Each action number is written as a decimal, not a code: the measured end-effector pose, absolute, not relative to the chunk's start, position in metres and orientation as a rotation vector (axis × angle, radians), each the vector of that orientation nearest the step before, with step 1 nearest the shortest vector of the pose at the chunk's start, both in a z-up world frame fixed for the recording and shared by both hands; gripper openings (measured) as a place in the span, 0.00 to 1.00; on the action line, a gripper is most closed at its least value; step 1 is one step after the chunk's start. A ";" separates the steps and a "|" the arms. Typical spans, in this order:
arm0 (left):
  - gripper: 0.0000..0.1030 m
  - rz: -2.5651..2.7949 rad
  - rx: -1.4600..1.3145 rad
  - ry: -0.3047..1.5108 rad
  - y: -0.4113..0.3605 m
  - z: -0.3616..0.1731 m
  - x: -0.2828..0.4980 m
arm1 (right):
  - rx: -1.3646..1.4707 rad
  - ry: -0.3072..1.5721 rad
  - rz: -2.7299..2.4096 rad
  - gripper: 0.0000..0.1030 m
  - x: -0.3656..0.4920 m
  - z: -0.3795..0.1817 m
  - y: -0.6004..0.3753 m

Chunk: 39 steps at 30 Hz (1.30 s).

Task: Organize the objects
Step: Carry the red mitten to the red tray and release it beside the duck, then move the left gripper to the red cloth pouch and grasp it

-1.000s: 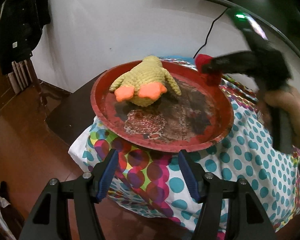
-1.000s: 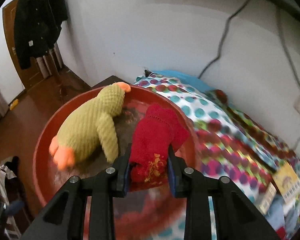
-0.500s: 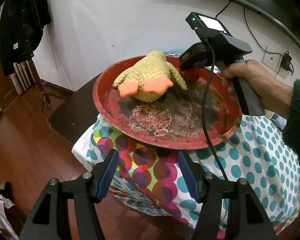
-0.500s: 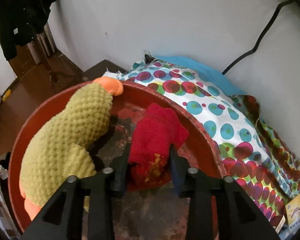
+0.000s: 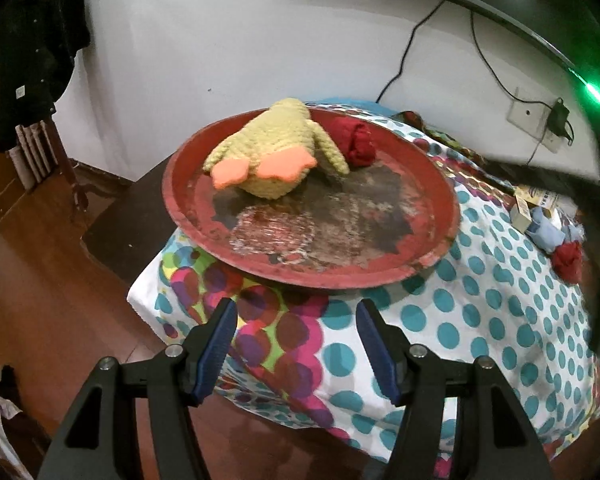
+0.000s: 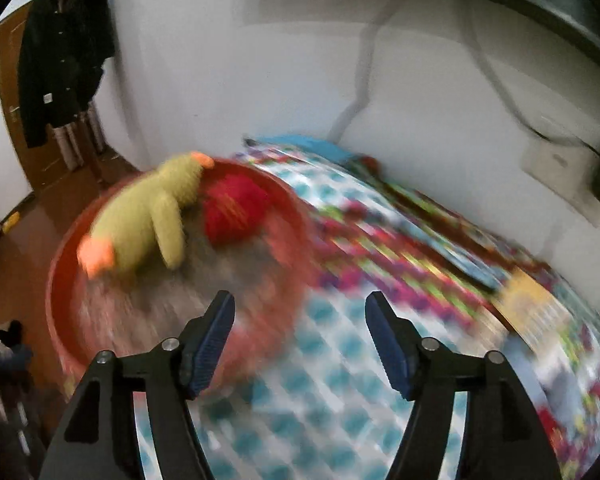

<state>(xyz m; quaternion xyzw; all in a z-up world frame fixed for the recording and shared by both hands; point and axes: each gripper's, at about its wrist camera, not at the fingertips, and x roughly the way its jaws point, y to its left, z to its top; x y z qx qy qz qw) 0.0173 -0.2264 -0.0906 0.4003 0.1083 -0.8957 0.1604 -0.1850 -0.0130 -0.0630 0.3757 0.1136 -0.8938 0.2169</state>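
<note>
1. The red tray [image 5: 188, 208] sits at the near left corner of a table under a dotted cloth [image 5: 480, 320]; its worn floor is bare across the near half.
2. The duck [image 5: 276, 152] lies in the far left part of the tray. Its long axis runs from the far rim toward the left wrist camera, orange feet nearest that camera and head at the far rim.
3. In the blurred right wrist view the duck [image 6: 148, 216] lies on a slant, beak at the far rim, feet toward the lower left, one wing hanging toward the tray floor.
4. The red cloth [image 5: 358, 142] is bunched into a lump in the tray's far part, just right of the duck and touching its wing. In the right wrist view the red cloth [image 6: 236, 208] shows as a rounded heap with no clear long axis.
5. The left gripper [image 5: 296, 344] hovers off the tray's near rim, over the cloth's edge. Its jaws stand wide apart with nothing between them.
6. The right gripper [image 6: 300, 340] is over the tray's right rim and the dotted cloth. Its jaws have just been opening and now stand well apart, empty, with the red cloth lying clear of them in the tray.
7. Further right on the table lie a second red bundle [image 5: 568, 260], a pale blue bundle [image 5: 544, 234] and a small box [image 5: 520, 216].
</note>
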 end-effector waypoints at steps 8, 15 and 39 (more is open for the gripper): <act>0.62 -2.633 1.184 0.156 -0.179 -0.094 0.014 | 1.116 0.234 -2.814 0.64 -0.136 -0.071 0.165; 0.62 -2.736 1.166 0.044 -0.131 -0.089 0.013 | 1.168 0.014 -2.981 0.64 -0.138 -0.081 0.270; 0.62 -3.038 1.361 -0.266 0.021 -0.085 -0.139 | 1.380 -0.214 -2.915 0.62 -0.289 -0.139 0.317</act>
